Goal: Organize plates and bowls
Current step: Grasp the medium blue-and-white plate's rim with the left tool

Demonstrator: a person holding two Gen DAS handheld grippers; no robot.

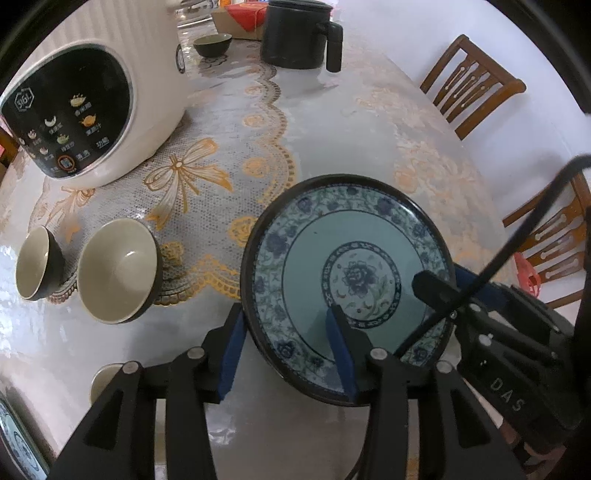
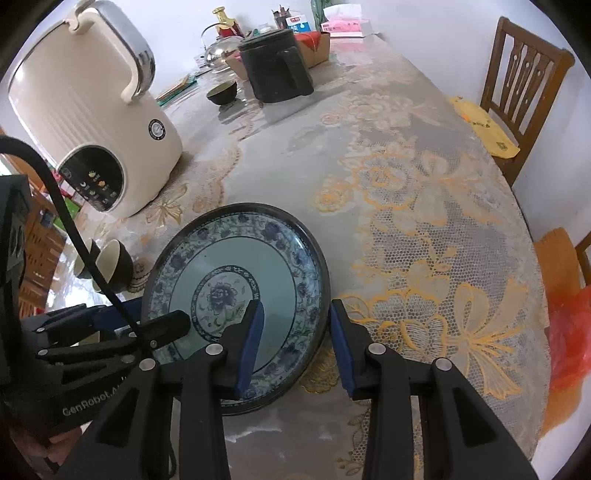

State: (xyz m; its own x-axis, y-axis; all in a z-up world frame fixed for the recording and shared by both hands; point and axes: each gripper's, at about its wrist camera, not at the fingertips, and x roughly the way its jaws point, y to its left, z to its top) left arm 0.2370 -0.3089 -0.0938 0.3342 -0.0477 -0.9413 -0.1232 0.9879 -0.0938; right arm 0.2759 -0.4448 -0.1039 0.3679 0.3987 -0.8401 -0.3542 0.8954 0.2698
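Left wrist view showed a blue-and-white ceramic plate (image 1: 347, 284) on the counter (image 1: 332, 122), each gripper's half-open jaws straddling an opposite rim: left gripper (image 1: 288, 354), right gripper (image 2: 297, 343). Likely stiff, glossy, breakable; the rim looked the best hold.

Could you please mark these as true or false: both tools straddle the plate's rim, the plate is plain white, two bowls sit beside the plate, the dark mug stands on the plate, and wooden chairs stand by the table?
1. Each tool, left tool and right tool, has one finger over the blue-patterned plate and one outside its rim. True.
2. The plate is plain white. False: it has blue floral patterning and a dark rim.
3. Two cream-lined bowls sit beside the plate. True.
4. The dark lidded mug stands on the plate. False: it stands far across the table.
5. Wooden chairs stand by the table. True.
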